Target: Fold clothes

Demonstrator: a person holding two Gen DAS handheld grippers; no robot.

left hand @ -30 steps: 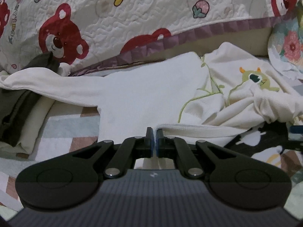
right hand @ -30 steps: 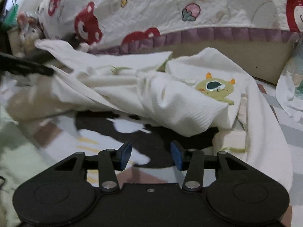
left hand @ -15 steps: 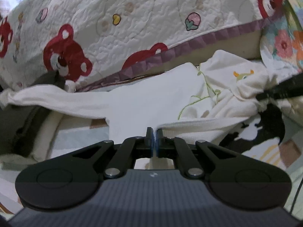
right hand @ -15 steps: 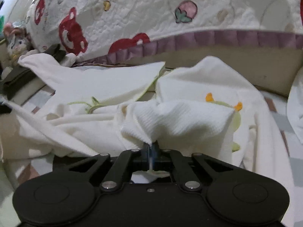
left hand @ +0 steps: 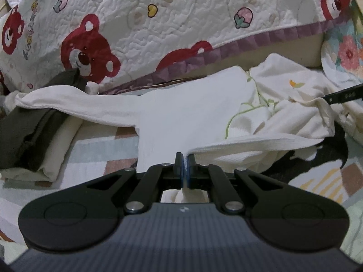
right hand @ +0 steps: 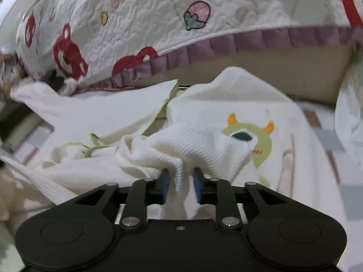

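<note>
The cream top [left hand: 195,113] lies spread on a patterned mat [left hand: 95,149] in front of a bed draped with a bear-print quilt [left hand: 181,22]. One sleeve [left hand: 68,103] stretches out to the left, and the body with its green monster patch [right hand: 254,140] is bunched to the right. It looks like a light, soft ribbed knit: limp, quick to wrinkle, and likely to sag and drag wherever it is not held. It probably does not slip much between the blue pads.

The left tool [left hand: 185,170] is pressed together on the ribbed hem [left hand: 249,144], with the cloth running out from between its pads. The right tool [right hand: 180,182] has its jaws partly spread; they have just been opening, and a fold of the ribbed cloth [right hand: 179,149] hangs loose between them without being squeezed, so it seems to be let go there.

The firm ribbed hem, the cuffs and the shoulder seams look like the best places to take hold, since they bunch less than the middle.

There is little room behind: the quilt's purple frill [left hand: 226,52] sits just beyond the top. A dark folded garment [left hand: 29,127] lies under the sleeve end at left, and a flowered cloth [left hand: 342,56] crowds the right. The open mat toward the tools offers the freest space for folding.
</note>
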